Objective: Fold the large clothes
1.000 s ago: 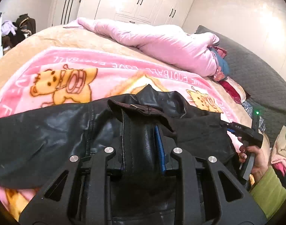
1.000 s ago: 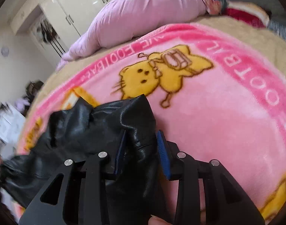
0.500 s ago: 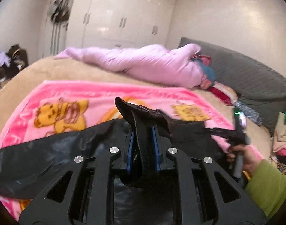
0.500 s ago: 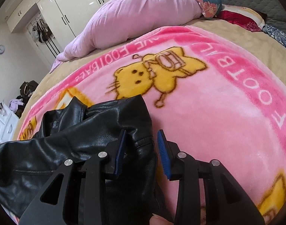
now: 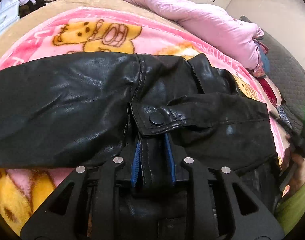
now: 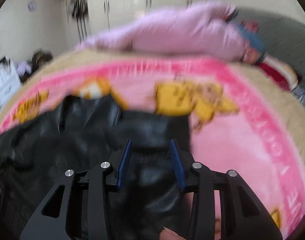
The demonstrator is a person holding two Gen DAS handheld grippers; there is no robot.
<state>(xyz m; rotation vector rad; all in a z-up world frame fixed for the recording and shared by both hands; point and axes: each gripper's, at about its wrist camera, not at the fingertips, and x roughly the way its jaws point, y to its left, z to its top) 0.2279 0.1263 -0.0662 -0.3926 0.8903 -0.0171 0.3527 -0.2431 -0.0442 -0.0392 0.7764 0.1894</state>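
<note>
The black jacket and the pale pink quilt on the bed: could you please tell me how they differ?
The black jacket is shiny and leather-like; the pale pink quilt is matt and puffy. The jacket lies spread close by on the cartoon blanket; the quilt is bunched along the far side. The jacket has a snap stud; the quilt shows no fastening. Both are on the same bed.

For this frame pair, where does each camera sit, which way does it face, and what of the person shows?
Left wrist: on the left gripper, looking down along its fingers at the black leather jacket on the pink blanket; a green sleeve shows at right. Its jaws are opening, a jacket strap between them.
Right wrist: on the right gripper, facing the same bed, blurred; a fingertip shows below.
Shared: jacket, blanket, pink quilt.
</note>
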